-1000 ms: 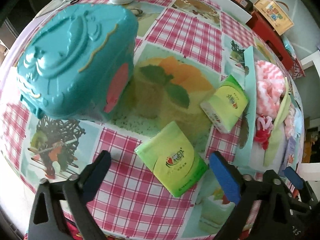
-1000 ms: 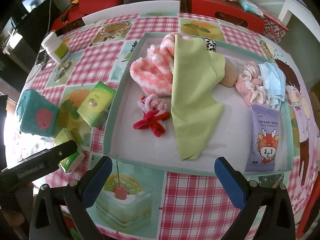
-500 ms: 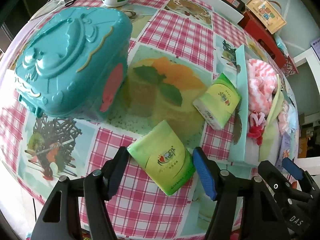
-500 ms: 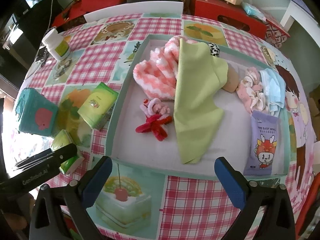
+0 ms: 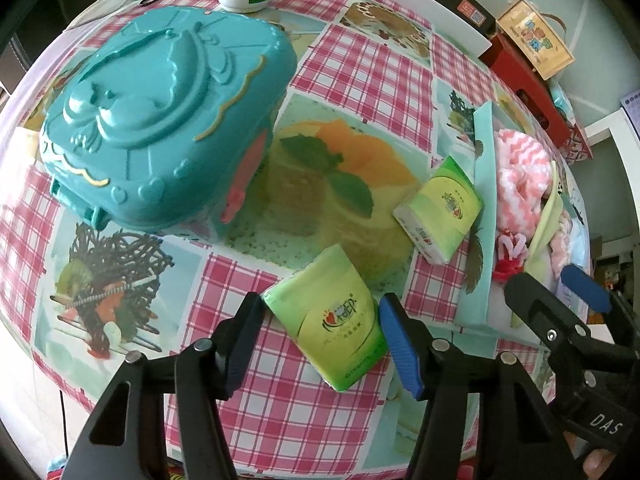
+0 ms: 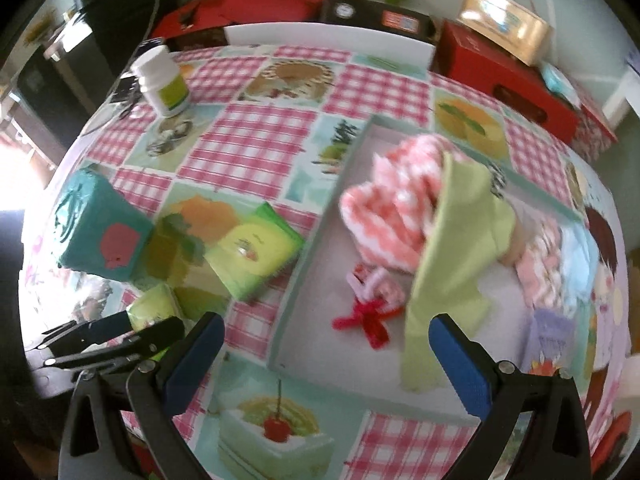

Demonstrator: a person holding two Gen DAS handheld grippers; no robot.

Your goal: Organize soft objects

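Note:
My left gripper (image 5: 322, 338) is shut on a green tissue pack (image 5: 330, 316), a finger touching each side; the pack also shows in the right wrist view (image 6: 154, 310). A second green tissue pack (image 5: 440, 208) lies beside the teal tray (image 5: 482, 208). In the right wrist view this pack (image 6: 256, 252) is left of the tray (image 6: 310, 264), which holds a pink striped cloth (image 6: 388, 204), a green cloth (image 6: 452, 252), a red and pink pipe-cleaner bow (image 6: 370, 306) and a purple wipes pack (image 6: 550, 336). My right gripper (image 6: 326, 364) is open and empty above the tray's near edge.
A teal plastic toy case (image 5: 160, 120) stands at the left on the checked tablecloth. A white bottle (image 6: 162, 80) is at the far left. Red boxes (image 6: 508, 80) and a black box (image 6: 376, 16) line the far edge.
My left gripper has closed in from wide open until its fingers touch the near tissue pack. My right gripper has swung left, and its view is blurred.

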